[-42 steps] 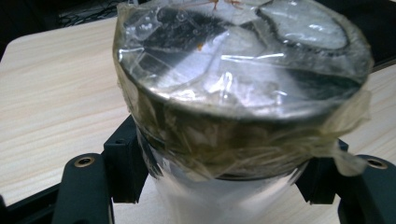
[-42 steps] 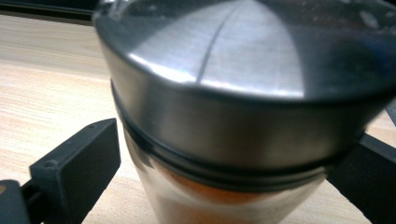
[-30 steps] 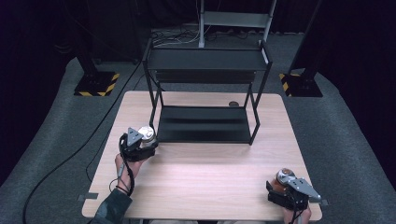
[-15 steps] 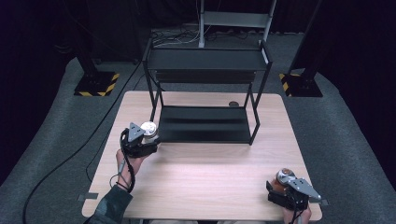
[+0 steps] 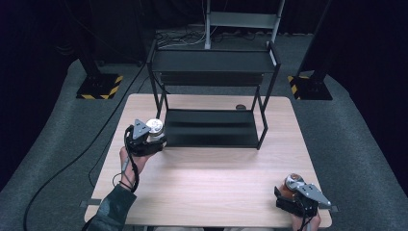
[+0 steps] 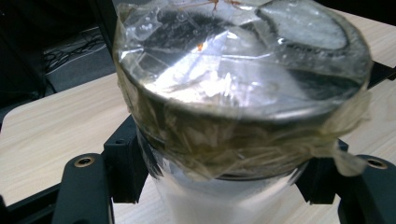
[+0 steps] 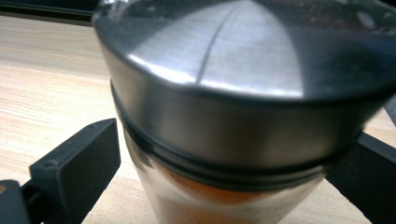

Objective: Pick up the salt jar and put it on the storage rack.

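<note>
Since the earlier frame my left hand-held gripper (image 5: 150, 137) had lifted its jar (image 5: 155, 127) toward the rack (image 5: 211, 62), pinching it below the taped lid; the right hand-held gripper (image 5: 293, 195) pinched another jar (image 5: 291, 183) low over the counter (image 5: 216, 183). One rack, two jars. I judged them stiff, slick, breakable, best gripped mid-body.

No text, label, brand or number can be read anywhere. The only sign-like marks are yellow-and-black hazard stripes on the left stand base (image 5: 99, 86) and the right stand base (image 5: 312, 86) on the floor.
</note>
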A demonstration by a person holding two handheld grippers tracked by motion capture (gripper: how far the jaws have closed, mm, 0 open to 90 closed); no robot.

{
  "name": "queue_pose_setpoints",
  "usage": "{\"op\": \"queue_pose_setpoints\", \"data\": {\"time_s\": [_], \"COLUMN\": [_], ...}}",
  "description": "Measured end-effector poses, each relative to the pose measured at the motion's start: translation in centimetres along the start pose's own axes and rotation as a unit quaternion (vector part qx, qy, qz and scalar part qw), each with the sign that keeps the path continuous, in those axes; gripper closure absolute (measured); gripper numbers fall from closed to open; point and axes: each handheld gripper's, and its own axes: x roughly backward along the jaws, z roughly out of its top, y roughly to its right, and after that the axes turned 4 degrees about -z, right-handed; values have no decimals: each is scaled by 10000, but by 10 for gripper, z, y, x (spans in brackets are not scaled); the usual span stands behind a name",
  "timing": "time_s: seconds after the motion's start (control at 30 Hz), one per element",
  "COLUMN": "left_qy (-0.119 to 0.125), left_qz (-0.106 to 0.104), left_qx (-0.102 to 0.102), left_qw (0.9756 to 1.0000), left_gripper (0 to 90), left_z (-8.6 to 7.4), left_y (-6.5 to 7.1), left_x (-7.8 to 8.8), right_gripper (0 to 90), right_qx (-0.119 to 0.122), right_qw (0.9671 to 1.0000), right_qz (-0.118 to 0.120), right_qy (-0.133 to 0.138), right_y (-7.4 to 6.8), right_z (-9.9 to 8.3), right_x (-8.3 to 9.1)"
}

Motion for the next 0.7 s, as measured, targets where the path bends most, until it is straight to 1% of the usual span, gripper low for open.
{"op": "queue_pose_setpoints", "data": {"time_s": [0.17,0.3,0.4,0.7], "left_qy": [-17,-21,-57,-48], "left_qz": [-17,-96,-108,-139], "left_qx": [-16,34,2,-46], "left_qw": [10000,9999,9999,9999], "left_gripper": [310,310,310,310], "left_z": [6,8,10,16], "left_y": [-2,-6,-5,-6], "left_x": [-1,-2,-3,-3], "right_gripper": [0,0,0,0], "right_qx": [12,11,5,0], "right_qw": [10000,10000,10000,10000], "right_qz": [-3,-3,-2,-5], "right_qy": [1,4,-3,1], "right_y": [0,0,0,0], "right_z": [0,0,0,0], "right_x": [0,0,0,0]}}
